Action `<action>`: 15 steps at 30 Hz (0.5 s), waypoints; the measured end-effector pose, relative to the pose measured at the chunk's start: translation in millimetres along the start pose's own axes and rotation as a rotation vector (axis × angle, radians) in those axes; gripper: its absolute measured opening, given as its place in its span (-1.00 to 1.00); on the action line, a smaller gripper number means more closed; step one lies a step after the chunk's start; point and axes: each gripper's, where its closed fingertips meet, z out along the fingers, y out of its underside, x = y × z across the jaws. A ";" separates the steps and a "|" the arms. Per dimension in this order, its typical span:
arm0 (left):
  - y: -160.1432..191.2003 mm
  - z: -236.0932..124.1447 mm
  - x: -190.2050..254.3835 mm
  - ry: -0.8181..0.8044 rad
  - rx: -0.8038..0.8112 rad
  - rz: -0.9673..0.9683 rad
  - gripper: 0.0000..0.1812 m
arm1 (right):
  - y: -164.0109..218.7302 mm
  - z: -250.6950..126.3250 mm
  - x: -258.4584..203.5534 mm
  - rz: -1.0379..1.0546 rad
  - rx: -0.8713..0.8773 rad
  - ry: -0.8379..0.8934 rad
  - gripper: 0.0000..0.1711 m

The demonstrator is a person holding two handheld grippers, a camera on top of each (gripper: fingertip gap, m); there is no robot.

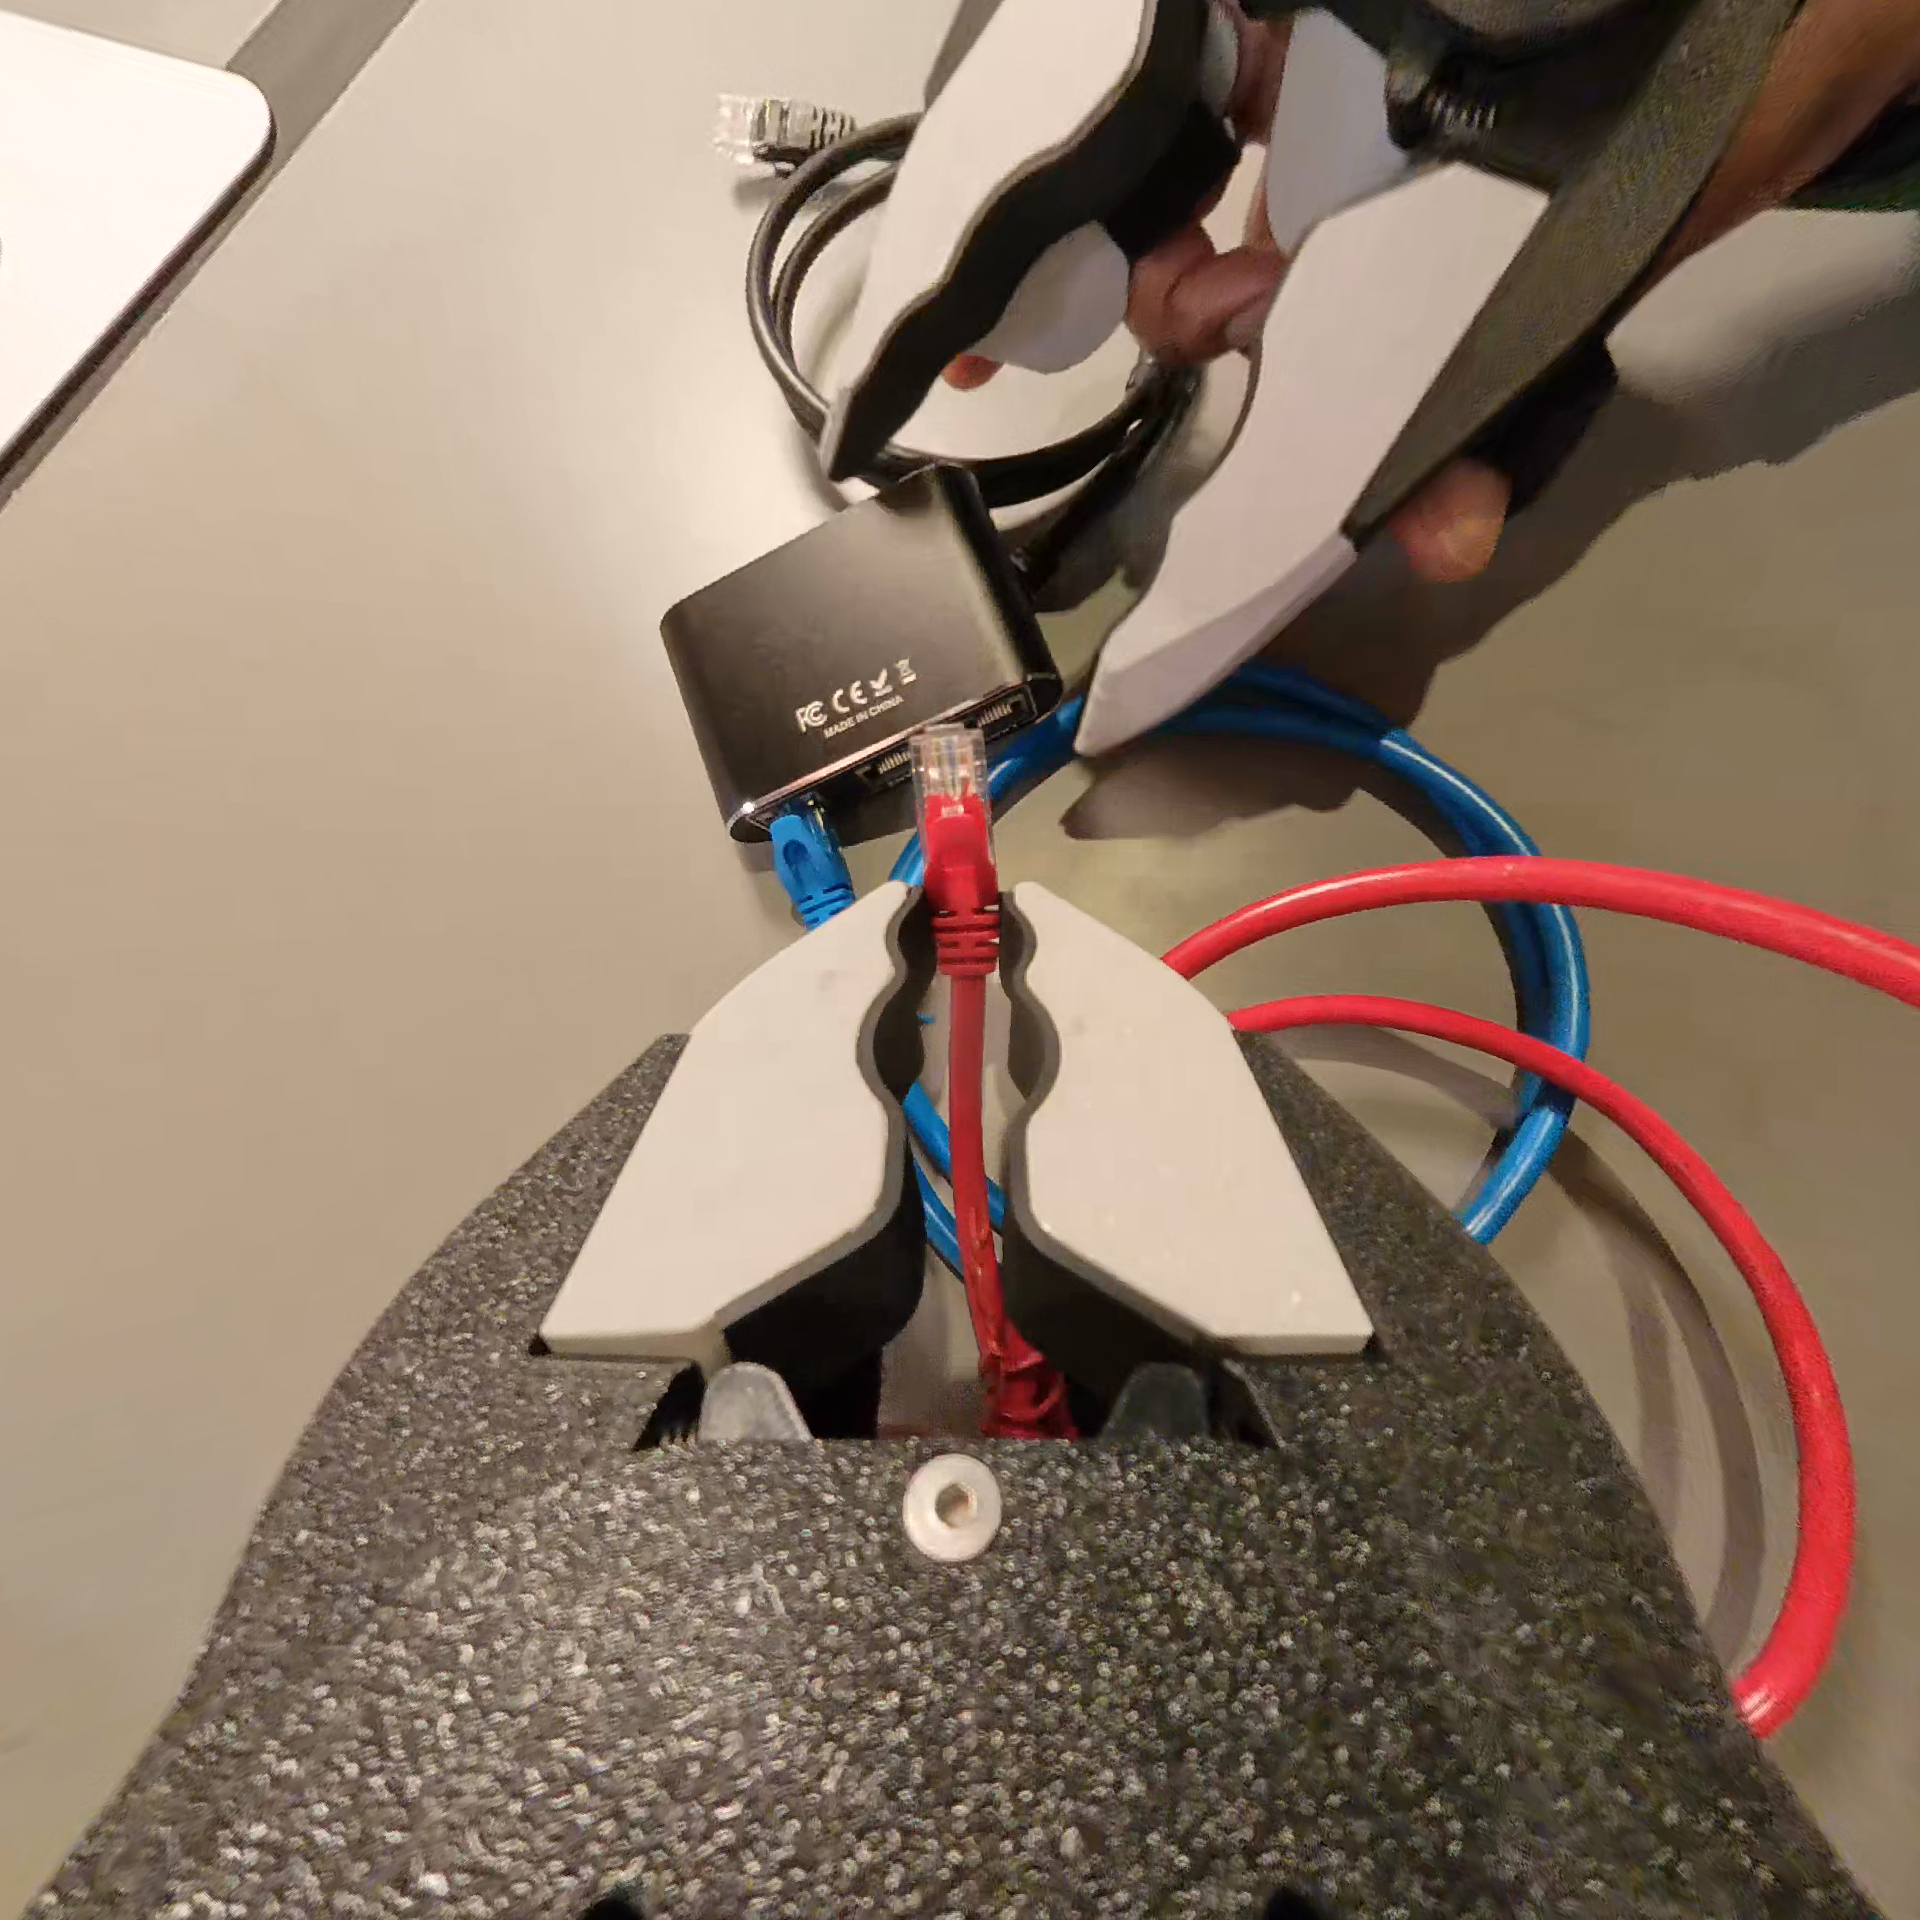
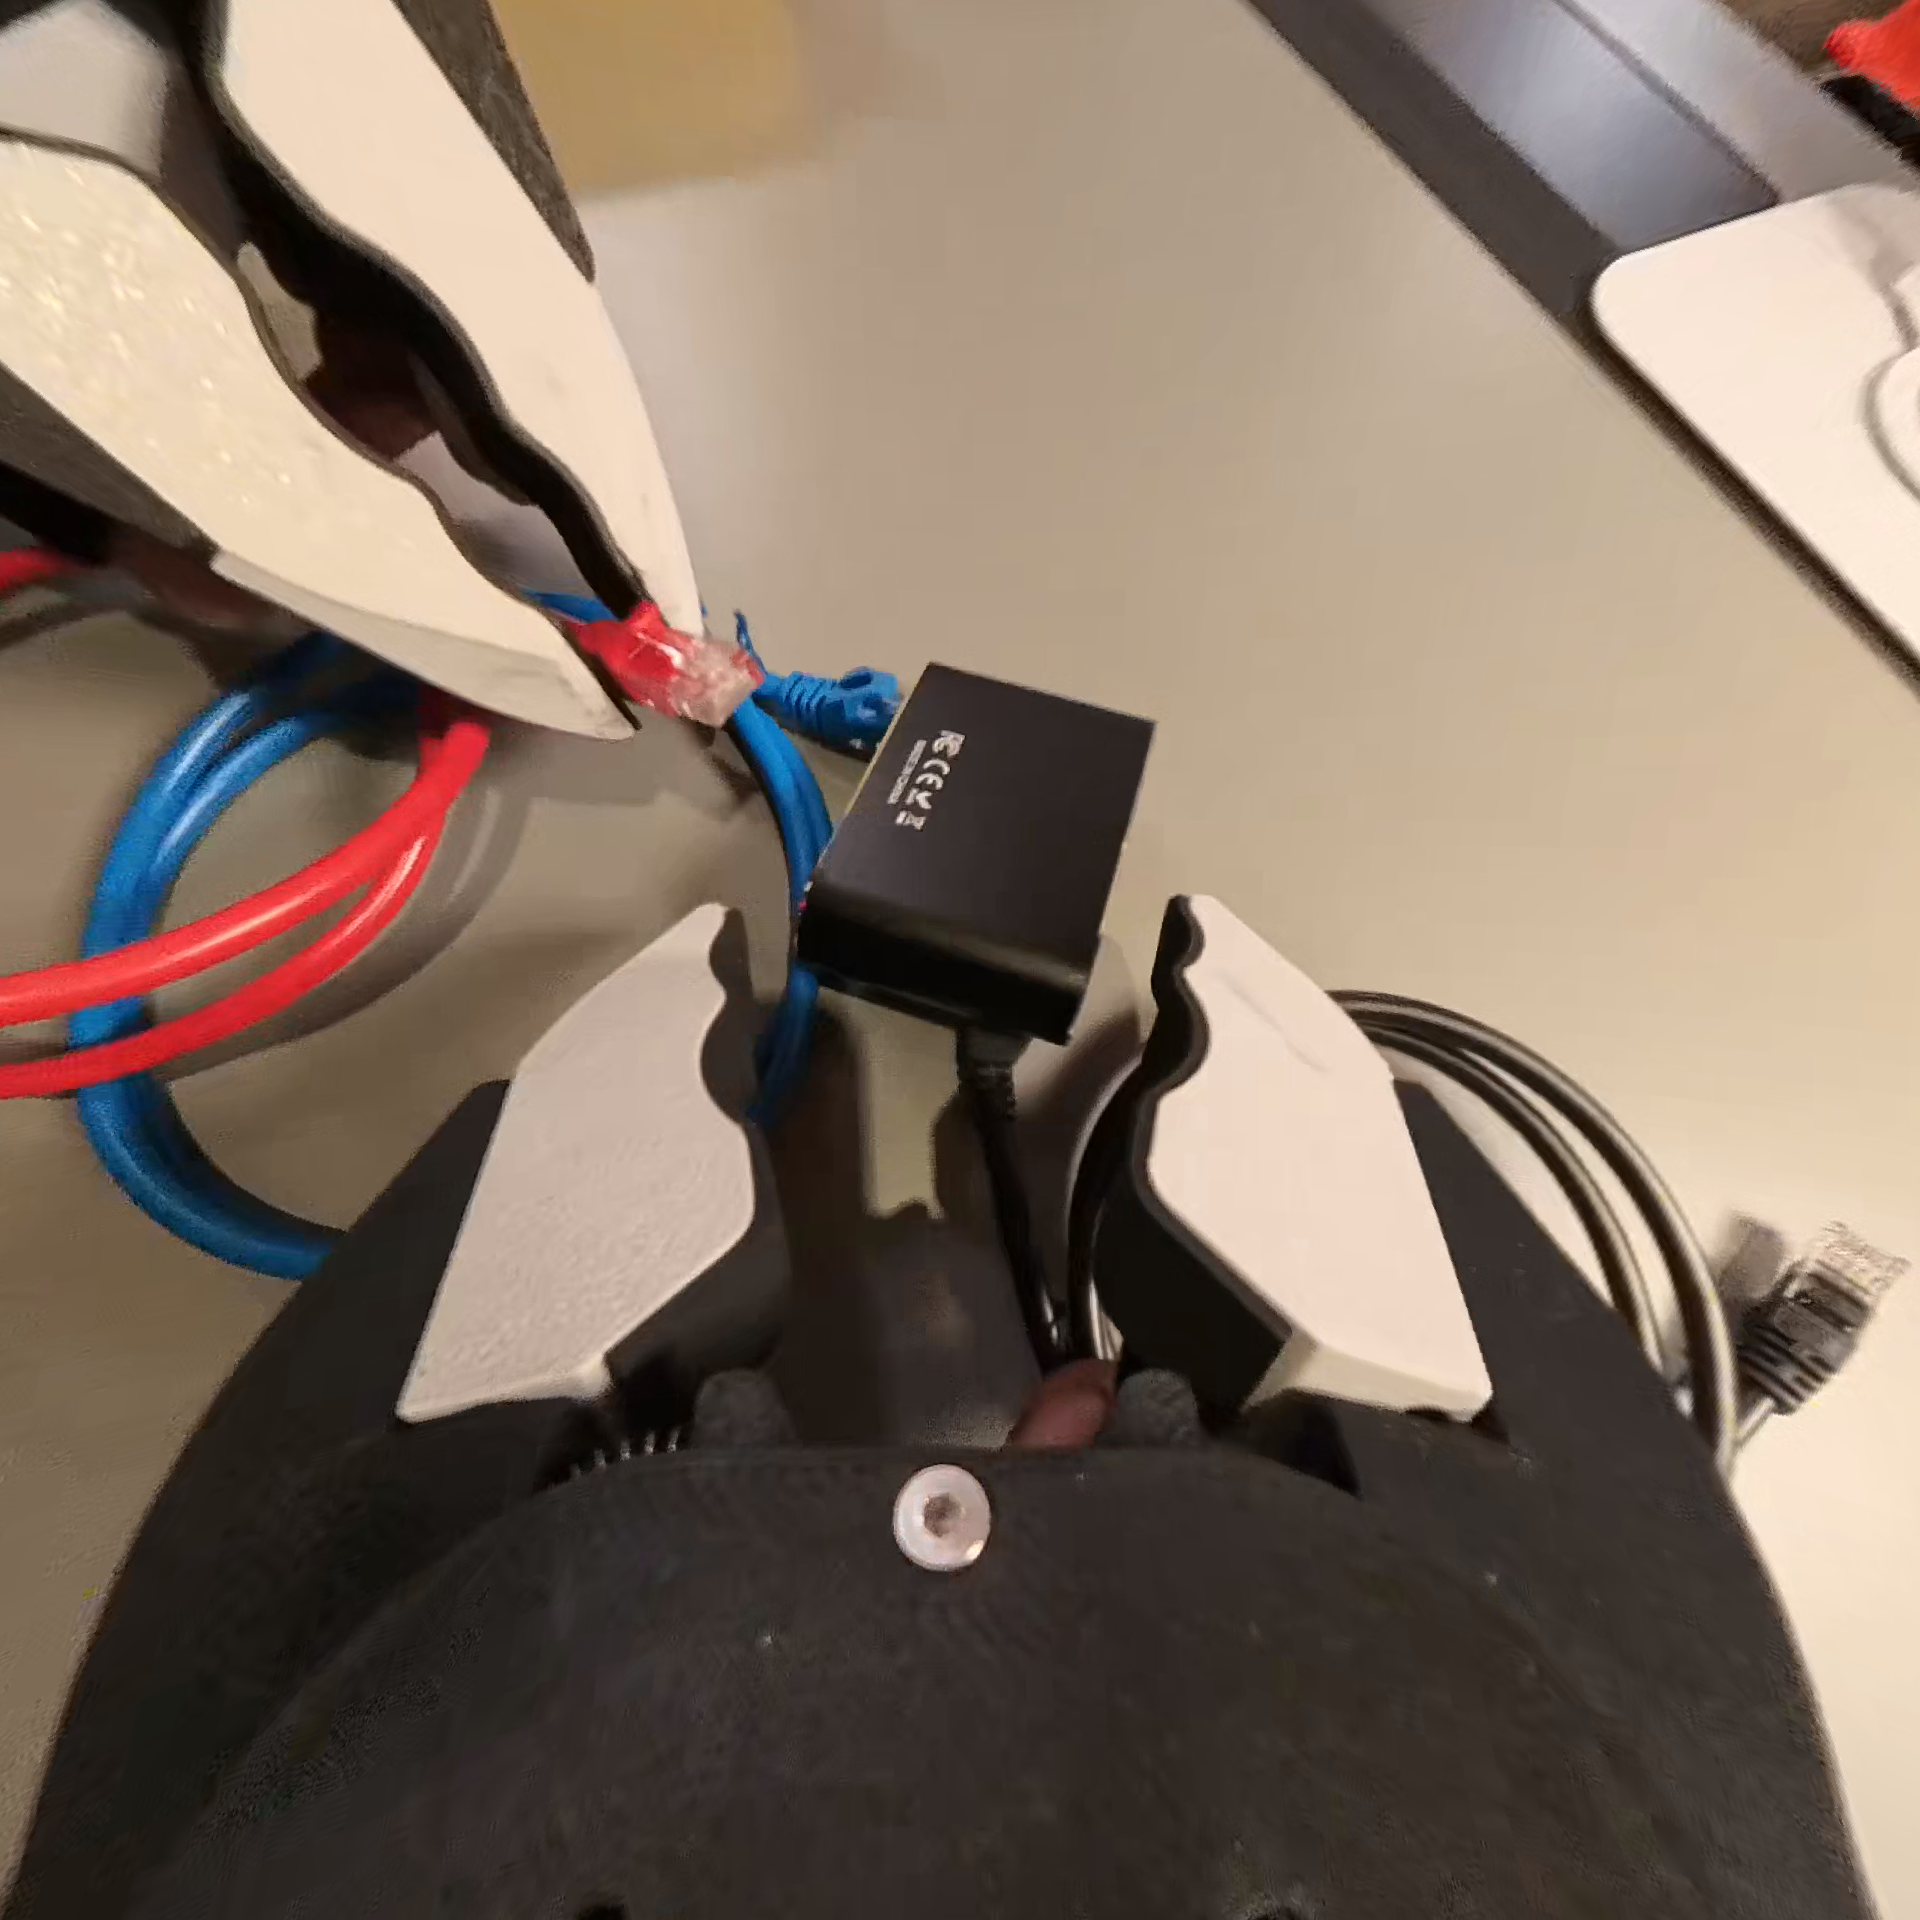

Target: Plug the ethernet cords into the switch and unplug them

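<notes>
A small black switch (image 1: pixel 852 634) lies on the beige table; it also shows in the right wrist view (image 2: pixel 987 831). A blue ethernet plug (image 1: pixel 805 857) sits in its leftmost port. My left gripper (image 1: pixel 961 904) is shut on the red cord's plug boot (image 1: pixel 954 831), holding the clear tip just in front of a free port, not inserted. My right gripper (image 2: pixel 951 920) is open, its fingers on either side of the switch's rear end, not closed on it. The left gripper with the red plug (image 2: pixel 675 665) also shows in the right wrist view.
Blue cable (image 1: pixel 1496 852) and red cable (image 1: pixel 1558 1049) loop on the table to the right. A black cable coil (image 1: pixel 800 312) with a loose black plug (image 1: pixel 790 125) lies behind the switch. A white flat device (image 1: pixel 94 187) sits at the far left.
</notes>
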 end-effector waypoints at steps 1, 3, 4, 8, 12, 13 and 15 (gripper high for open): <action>0.6 0.4 -0.8 -0.005 -0.004 -0.005 -0.86 | 3.1 3.0 -1.5 0.000 -0.021 -0.006 -0.10; 1.0 0.6 -1.5 -0.011 -0.009 -0.014 -0.86 | 8.5 9.5 -2.7 0.000 -0.056 -0.014 -0.09; 1.2 0.8 -1.6 -0.013 -0.013 -0.018 -0.86 | 10.8 12.6 -2.7 0.001 -0.073 -0.016 -0.09; 3.0 2.0 -1.4 -0.031 -0.038 -0.002 -0.86 | 6.8 16.0 -0.1 0.017 -0.067 -0.012 -0.25; 4.0 2.7 -0.7 -0.047 -0.057 0.002 -0.86 | 4.9 15.6 0.3 -0.005 -0.058 0.007 -0.26; 4.5 2.9 -1.0 -0.054 -0.063 0.000 -0.86 | 2.1 14.7 0.6 -0.033 -0.041 0.025 -0.26; 5.2 3.3 -0.9 -0.062 -0.073 -0.004 -0.86 | -4.0 12.4 1.8 -0.117 -0.014 0.086 -0.27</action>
